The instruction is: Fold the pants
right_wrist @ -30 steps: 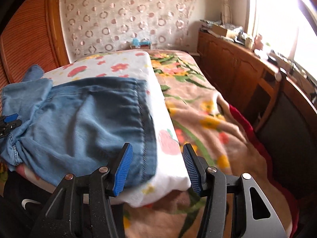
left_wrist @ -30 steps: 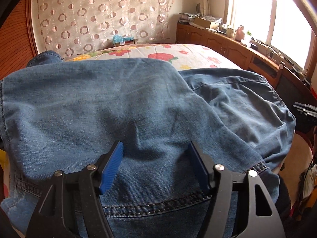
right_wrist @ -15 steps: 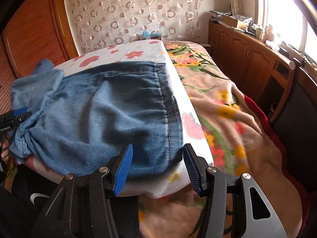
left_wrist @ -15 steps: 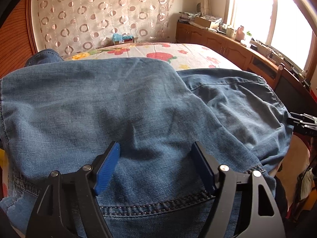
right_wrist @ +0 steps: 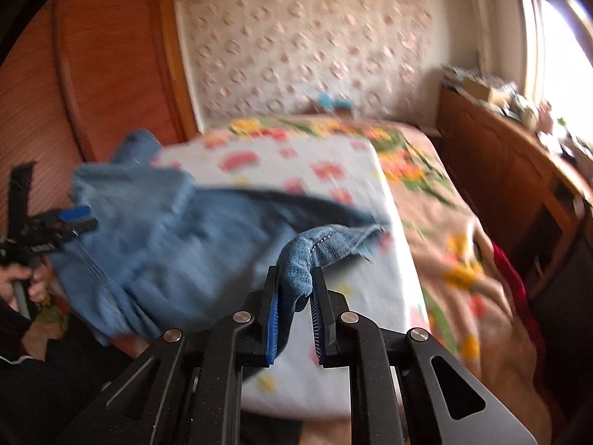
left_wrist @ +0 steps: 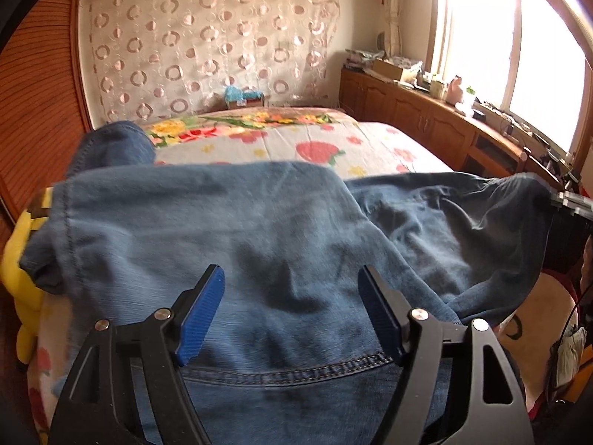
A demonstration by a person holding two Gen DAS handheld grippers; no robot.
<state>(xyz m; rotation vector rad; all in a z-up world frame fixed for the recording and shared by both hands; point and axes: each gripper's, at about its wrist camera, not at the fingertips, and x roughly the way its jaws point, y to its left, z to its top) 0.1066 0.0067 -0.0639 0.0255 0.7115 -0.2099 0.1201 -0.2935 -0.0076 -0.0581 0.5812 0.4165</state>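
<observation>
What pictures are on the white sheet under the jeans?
Red strawberries and small yellow and pink flowers on the white bed sheet, clearest in the left wrist view.

Bedroom interior: beige curtain patterned with pink rings (left_wrist: pixel 207 48) covering the far wall, reddish slatted wooden panelling (left_wrist: pixel 37 104) (left), low brown wooden cabinets (left_wrist: pixel 418 118) beneath a bright sunlit window (left_wrist: pixel 519 48).
</observation>
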